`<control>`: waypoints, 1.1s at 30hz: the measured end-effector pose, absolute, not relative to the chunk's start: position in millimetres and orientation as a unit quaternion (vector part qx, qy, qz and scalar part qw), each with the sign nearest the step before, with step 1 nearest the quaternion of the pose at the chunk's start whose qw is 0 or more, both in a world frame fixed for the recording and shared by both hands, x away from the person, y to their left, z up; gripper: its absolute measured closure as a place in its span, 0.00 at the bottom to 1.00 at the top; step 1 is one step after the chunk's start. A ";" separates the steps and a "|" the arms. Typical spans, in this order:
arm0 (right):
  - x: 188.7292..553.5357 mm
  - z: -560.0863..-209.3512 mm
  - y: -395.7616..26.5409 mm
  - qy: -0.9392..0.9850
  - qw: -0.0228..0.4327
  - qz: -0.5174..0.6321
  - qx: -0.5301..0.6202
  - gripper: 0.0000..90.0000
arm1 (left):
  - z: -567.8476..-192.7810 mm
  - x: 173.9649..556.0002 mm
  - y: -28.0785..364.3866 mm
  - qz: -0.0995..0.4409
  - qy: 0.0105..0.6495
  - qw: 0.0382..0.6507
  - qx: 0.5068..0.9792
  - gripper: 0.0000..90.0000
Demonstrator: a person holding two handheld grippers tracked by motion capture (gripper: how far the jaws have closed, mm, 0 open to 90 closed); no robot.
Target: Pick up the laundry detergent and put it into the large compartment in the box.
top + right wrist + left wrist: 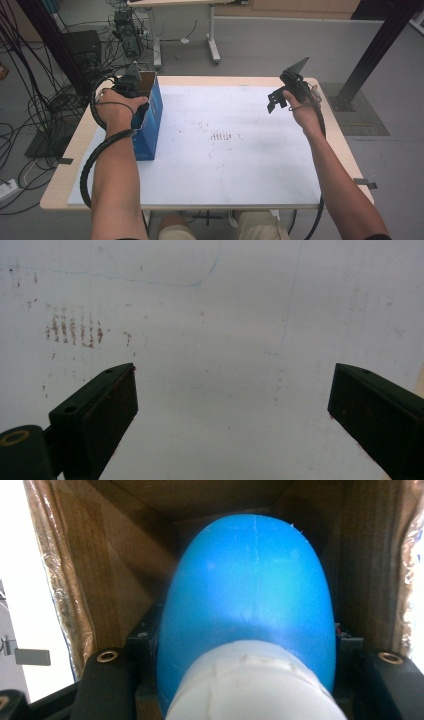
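Two grippers: held by one person at a white surface [240, 165].
Left gripper [245, 680]: inside the blue cardboard box [150, 120] at the surface's left edge, fingers clenched on a blue-and-white object [250, 605].
Right gripper [232, 405]: far right, fingers released, nothing between them.
Progress: object reached the box; letting go remains, likely.
Left gripper view: brown box interior.
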State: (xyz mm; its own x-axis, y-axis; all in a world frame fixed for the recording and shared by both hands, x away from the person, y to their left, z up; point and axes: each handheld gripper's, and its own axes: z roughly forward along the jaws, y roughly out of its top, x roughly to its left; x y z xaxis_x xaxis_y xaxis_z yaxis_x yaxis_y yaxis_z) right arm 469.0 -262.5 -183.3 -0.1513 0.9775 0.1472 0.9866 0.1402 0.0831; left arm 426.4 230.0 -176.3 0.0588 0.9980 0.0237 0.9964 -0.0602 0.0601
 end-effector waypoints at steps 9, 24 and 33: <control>468.9 -183.1 -263.9 -0.755 0.029 -0.081 -0.650 0.06 | -176.3 426.5 230.2 0.029 0.686 0.014 0.727 0.41; 469.2 -182.8 -263.3 -0.755 0.028 -0.080 -0.650 0.06 | -176.3 426.8 231.4 0.026 0.688 0.015 0.725 0.41; 469.3 -182.8 -263.3 -0.755 0.029 -0.080 -0.650 0.06 | -176.6 425.6 233.3 0.025 0.687 0.020 0.726 0.41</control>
